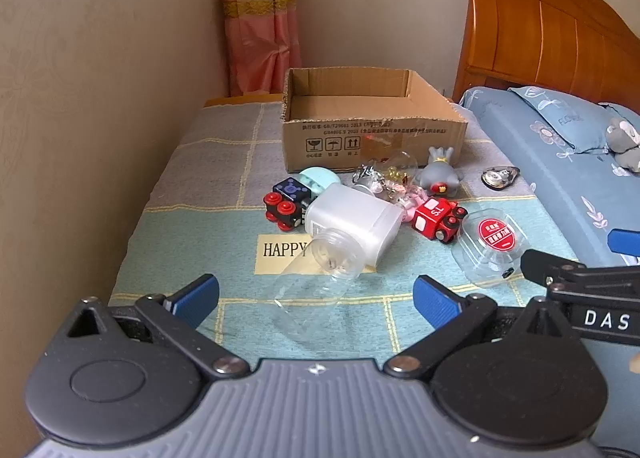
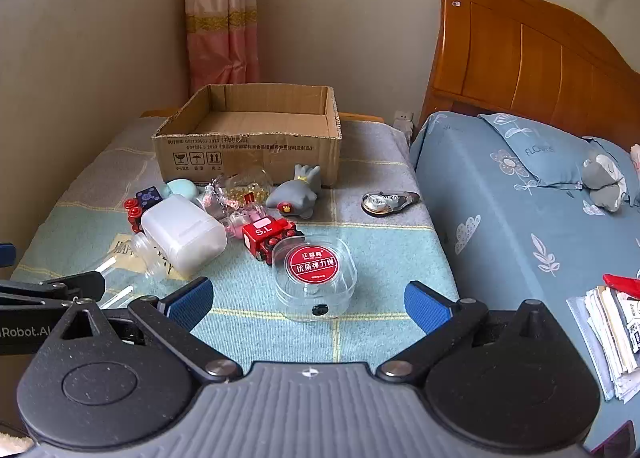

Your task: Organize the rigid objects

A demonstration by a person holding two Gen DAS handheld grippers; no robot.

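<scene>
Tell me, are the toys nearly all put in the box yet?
Not yet. Nothing looks done: the cardboard box looks empty. Nothing is in hand either: the left gripper and right gripper are both open, holding nothing. Everything is left on the blanket: the frosted white bottle, clear jar, red toy train, round clear case and grey figurine.

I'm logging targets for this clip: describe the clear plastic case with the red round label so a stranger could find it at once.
Start at the open cardboard box at the far end of the checked blanket. Come toward the camera past the red toy train; the clear case lies flat just in front of it, nearest the open right gripper. It alone is a see-through rounded square with a red disc bearing white Chinese characters.
</scene>
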